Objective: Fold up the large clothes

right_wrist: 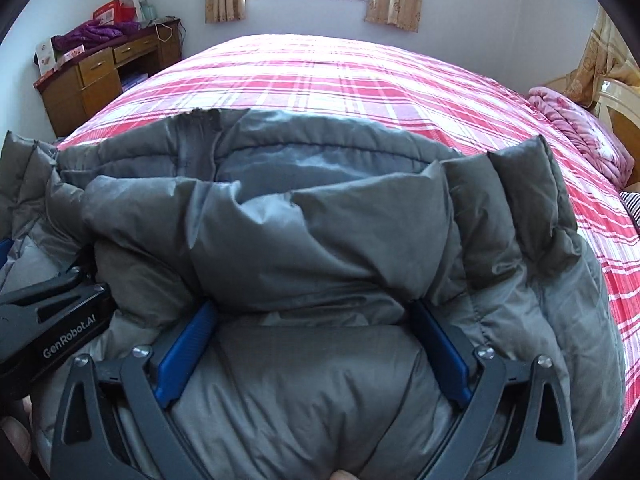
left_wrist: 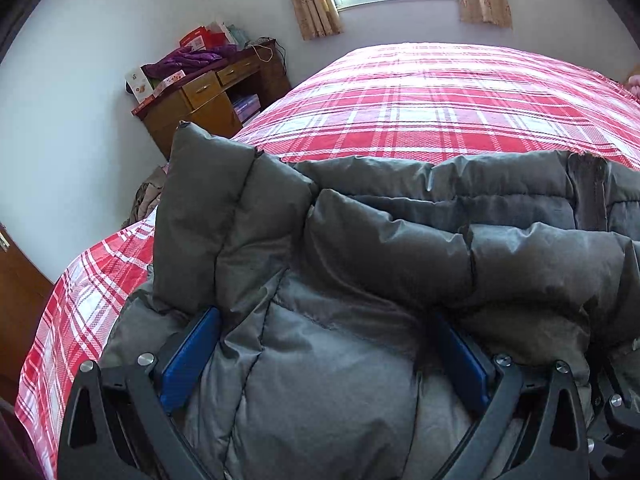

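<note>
Already we have the puffy grey quilted down jacket bundled in the lower frame on the red plaid bed, a thick fold doubled over. Both the left tongs and right tongs stand spread wide, gripping nothing, jacket bulging between them; flattening and tidying seem left.

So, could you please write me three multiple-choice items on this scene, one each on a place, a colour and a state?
1. Where does the jacket lie?
A. on the bed
B. on the desk
C. on the floor

2. What colour are the tool pads?
A. red
B. blue
C. yellow

3. How is the right tool set?
A. shut on nothing
B. clear of the jacket
C. spread around a jacket fold

Answers:
1 A, the jacket rests on the plaid bed.
2 B, both views show blue pads.
3 C, padded fabric bulges between its wide-set fingers; whether they press it is unclear.
</note>
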The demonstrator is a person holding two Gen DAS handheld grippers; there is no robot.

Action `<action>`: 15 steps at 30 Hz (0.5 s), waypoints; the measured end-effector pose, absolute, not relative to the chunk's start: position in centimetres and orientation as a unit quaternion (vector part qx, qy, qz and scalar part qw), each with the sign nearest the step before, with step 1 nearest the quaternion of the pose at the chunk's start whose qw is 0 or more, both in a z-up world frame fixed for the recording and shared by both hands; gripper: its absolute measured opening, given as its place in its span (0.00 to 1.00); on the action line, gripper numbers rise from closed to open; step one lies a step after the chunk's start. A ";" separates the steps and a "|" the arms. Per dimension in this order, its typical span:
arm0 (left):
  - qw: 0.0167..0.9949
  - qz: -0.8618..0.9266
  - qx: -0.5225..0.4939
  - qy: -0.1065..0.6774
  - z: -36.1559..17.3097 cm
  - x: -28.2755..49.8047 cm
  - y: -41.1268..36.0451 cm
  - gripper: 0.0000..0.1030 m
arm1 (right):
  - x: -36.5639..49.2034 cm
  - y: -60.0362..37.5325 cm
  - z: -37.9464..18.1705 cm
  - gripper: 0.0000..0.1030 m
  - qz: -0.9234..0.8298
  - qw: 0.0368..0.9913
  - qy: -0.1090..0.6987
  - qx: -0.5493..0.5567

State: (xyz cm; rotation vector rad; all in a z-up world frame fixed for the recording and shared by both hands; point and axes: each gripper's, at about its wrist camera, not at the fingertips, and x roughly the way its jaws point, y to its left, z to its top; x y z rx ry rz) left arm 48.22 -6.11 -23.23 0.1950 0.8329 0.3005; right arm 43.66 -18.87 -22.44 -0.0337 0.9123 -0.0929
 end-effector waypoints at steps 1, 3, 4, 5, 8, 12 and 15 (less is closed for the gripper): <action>0.899 0.145 0.094 0.403 -23.3 48.3 -6.2 0.99 | 43.7 -18.8 -22.5 0.96 -0.045 0.896 0.441 -0.016; 0.898 0.142 0.092 0.406 -23.2 48.3 -6.2 0.99 | 43.6 -18.8 -22.5 0.97 -0.046 0.896 0.441 -0.018; 0.897 0.133 0.087 0.412 -22.9 48.4 -6.0 0.99 | 43.7 -18.8 -22.6 0.97 -0.045 0.896 0.442 -0.018; 0.897 0.122 0.077 0.418 -22.5 48.1 -5.5 0.99 | 43.7 -18.8 -22.6 0.97 -0.045 0.895 0.443 -0.019; 0.904 0.129 0.058 0.404 -19.3 45.1 -3.5 0.99 | 43.7 -18.7 -22.3 0.97 -0.041 0.893 0.448 -0.022; 0.921 0.131 0.026 0.367 -15.7 37.9 1.3 0.99 | 40.0 -18.8 -19.5 0.96 -0.017 0.904 0.426 -0.028; 0.914 0.146 -0.006 0.379 -16.4 34.5 4.7 0.99 | 34.5 -18.1 -17.1 0.97 -0.010 0.924 0.379 -0.041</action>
